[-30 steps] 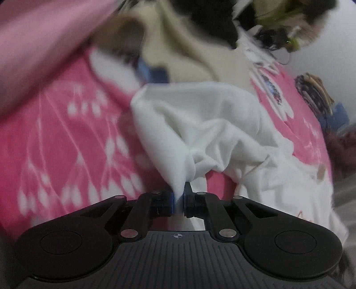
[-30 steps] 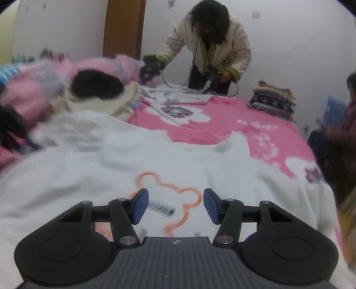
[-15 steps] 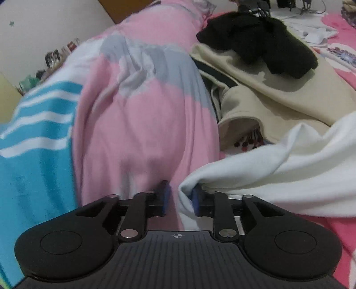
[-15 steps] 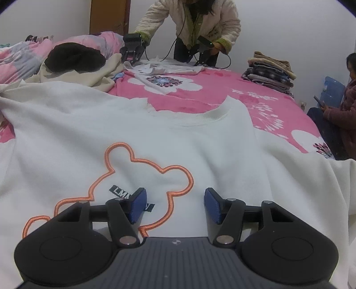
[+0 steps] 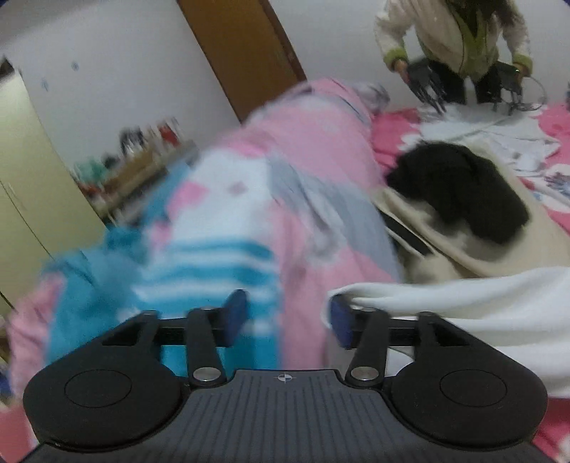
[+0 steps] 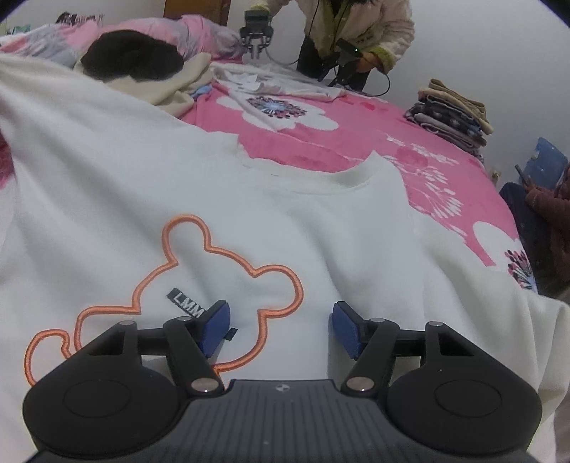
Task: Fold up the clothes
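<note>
A white sweatshirt (image 6: pixel 249 199) with an orange bear outline (image 6: pixel 221 270) lies spread front-up on the pink flowered bed (image 6: pixel 356 135). My right gripper (image 6: pixel 281 329) is open and empty just above its chest. In the left wrist view my left gripper (image 5: pixel 288 317) is open; the sweatshirt's sleeve (image 5: pixel 463 302) lies by its right fingertip, released. The view there is blurred.
A pink, blue and white quilt (image 5: pixel 249 220) is heaped at the left. A black garment (image 5: pixel 459 188) lies on a beige one (image 5: pixel 527 245). Folded clothes (image 6: pixel 452 114) are stacked at the far right. One person (image 6: pixel 342 28) works across the bed; another (image 6: pixel 548 220) sits at the right.
My left gripper carried the white sleeve to the left, then opened and let it go. My right gripper stayed open and came lower over the sweatshirt's chest.
</note>
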### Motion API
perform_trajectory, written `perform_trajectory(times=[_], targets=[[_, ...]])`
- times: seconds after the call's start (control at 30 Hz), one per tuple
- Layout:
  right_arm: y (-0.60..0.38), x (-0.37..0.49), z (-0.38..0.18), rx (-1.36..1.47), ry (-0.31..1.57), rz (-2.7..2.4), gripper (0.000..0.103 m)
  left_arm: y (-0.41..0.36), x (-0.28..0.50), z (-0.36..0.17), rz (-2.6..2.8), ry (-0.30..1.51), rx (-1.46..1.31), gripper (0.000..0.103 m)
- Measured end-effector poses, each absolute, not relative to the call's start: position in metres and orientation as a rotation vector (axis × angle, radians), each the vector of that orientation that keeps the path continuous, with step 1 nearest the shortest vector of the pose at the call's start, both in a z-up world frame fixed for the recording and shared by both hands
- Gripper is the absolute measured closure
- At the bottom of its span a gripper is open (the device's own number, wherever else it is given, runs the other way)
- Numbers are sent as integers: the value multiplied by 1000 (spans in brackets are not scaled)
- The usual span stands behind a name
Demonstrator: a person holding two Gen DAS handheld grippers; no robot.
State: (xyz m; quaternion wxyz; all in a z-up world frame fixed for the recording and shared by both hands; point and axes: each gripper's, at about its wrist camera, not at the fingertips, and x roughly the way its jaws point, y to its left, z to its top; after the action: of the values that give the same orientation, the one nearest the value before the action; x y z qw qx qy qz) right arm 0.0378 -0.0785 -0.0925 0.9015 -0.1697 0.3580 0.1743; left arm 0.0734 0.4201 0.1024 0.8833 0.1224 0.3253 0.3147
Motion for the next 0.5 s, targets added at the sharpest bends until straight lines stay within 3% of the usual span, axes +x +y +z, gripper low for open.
perform_trajectory(times=[0.1, 0.13, 0.23, 0.4, 0.5], targets=[[-74, 40, -92, -366, 755, 346, 36, 436, 86, 108, 675, 670, 320, 27], [-73, 40, -92, -371, 758, 341, 36, 441, 92, 106, 707, 678, 380, 31], [-68, 40, -95, -413, 749, 322, 34, 458, 109, 96, 799, 719, 577, 29], [-52, 42, -87, -495, 769, 290, 34, 444, 74, 119, 615, 660, 337, 28], [-34, 36, -67, -525, 716, 316, 40, 406, 44, 101, 351, 718, 308, 27]])
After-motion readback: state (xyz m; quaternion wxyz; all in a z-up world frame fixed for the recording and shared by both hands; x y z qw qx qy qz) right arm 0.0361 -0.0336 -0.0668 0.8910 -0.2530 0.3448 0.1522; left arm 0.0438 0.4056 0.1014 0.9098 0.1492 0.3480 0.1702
